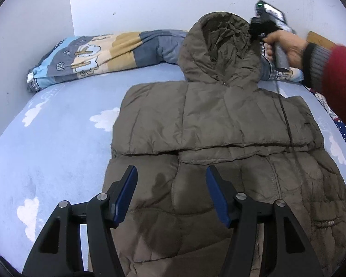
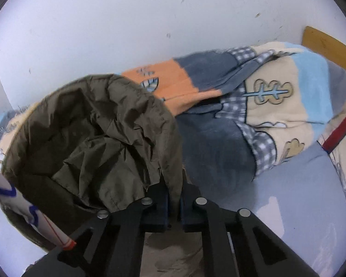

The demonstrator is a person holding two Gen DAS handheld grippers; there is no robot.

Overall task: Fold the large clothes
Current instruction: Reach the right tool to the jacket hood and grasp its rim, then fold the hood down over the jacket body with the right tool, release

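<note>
1. The brown hooded jacket (image 1: 219,138) lies flat in the middle of the bed (image 1: 57,143), sleeves already folded across its chest; its hood (image 1: 219,46) rises toward the wall-side edge.
2. The right hand-held gripper (image 2: 174,198) is clamped on the hood's rim, lifting it off the bed.
3. The left hand-held gripper (image 1: 170,191) hovers over the jacket's hem end with its jaws apart, holding nothing.
4. Behind the hood, a patterned quilt (image 1: 99,53) is bunched along the wall.
5. Risk: only a thin edge of slick fabric is pinched, so it may slip out mid-fold.
6. Risk: with the body unpinned, pulling the hood could drag the jacket and undo the sleeve folds.
</note>
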